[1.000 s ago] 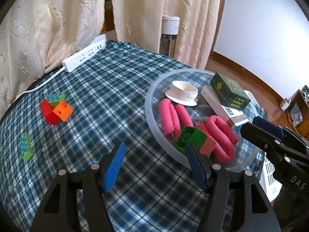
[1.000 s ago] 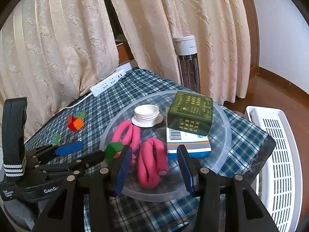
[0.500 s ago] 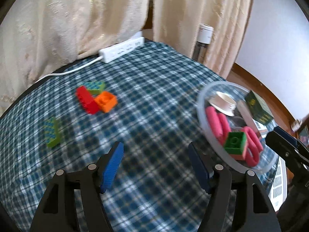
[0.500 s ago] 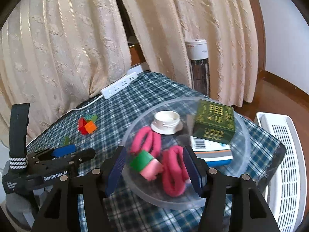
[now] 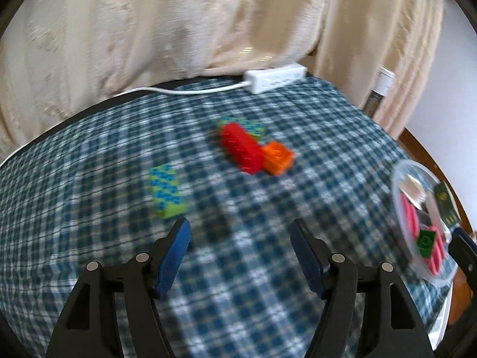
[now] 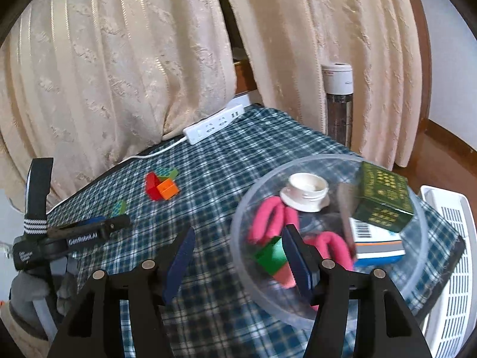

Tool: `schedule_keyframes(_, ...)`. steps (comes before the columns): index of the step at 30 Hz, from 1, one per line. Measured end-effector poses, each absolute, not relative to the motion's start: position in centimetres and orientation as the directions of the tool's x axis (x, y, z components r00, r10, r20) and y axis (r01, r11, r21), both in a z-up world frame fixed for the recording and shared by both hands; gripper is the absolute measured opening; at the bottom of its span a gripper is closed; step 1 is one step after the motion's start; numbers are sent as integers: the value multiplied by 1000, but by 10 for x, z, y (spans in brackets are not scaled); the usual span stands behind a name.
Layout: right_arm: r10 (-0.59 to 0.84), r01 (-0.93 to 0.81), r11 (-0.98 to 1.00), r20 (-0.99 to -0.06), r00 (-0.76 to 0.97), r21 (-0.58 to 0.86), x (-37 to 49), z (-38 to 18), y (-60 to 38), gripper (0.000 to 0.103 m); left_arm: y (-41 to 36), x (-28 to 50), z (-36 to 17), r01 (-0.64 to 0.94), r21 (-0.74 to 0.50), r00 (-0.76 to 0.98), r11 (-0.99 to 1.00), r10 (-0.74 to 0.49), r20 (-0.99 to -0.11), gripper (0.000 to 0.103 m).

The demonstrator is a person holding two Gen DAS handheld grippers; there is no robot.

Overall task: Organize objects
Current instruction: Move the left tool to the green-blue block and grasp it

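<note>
My left gripper [image 5: 238,229] hangs open over the checked cloth with nothing between its pads. Just ahead of its left finger lies a flat green-and-blue brick [image 5: 167,191]. Farther on, a red brick [image 5: 241,147] touches an orange brick [image 5: 277,158], with another green brick [image 5: 249,126] behind them. My right gripper [image 6: 238,235] is open and empty at the left rim of the clear bowl [image 6: 334,158]. The bowl holds a green-and-pink brick [image 6: 269,256], pink rings [image 6: 268,217], a white cup [image 6: 308,186], a dark green box [image 6: 383,198] and a white-and-blue box [image 6: 377,240].
A white power strip [image 5: 275,77] with its cable lies at the table's far edge under cream curtains. A white slatted basket [image 6: 447,238] stands right of the table and a tower heater [image 6: 338,98] behind it. The left gripper [image 6: 89,226] shows at the left of the right wrist view.
My left gripper swung left, away from the bowl, and now faces the loose bricks. The right gripper's jaws widened and it drew back toward the bowl's left rim.
</note>
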State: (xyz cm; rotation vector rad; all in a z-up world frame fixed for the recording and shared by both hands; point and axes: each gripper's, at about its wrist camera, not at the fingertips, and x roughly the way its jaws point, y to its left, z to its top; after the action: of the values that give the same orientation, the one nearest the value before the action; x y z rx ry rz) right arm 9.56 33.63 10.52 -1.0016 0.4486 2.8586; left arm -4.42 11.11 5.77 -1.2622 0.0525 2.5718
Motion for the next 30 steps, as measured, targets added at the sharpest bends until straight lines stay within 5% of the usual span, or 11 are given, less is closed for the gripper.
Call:
schedule_keyframes(24, -126, -46, -972, -673, -729, 232, 50, 86, 283, 64, 65, -113, 17, -92, -19, -550, -996, 67, -833, 70)
schedule_keyframes(27, -133, -35, -973, -680, -721, 227, 43, 85, 278, 64, 64, -117, 13, -90, -20, -546, -996, 67, -835, 68)
schedule_keyframes(30, -142, -20, -975, -686, -714, 223, 36, 84, 272, 64, 62, -118, 10, -99, -26, -562, -995, 77, -824, 53)
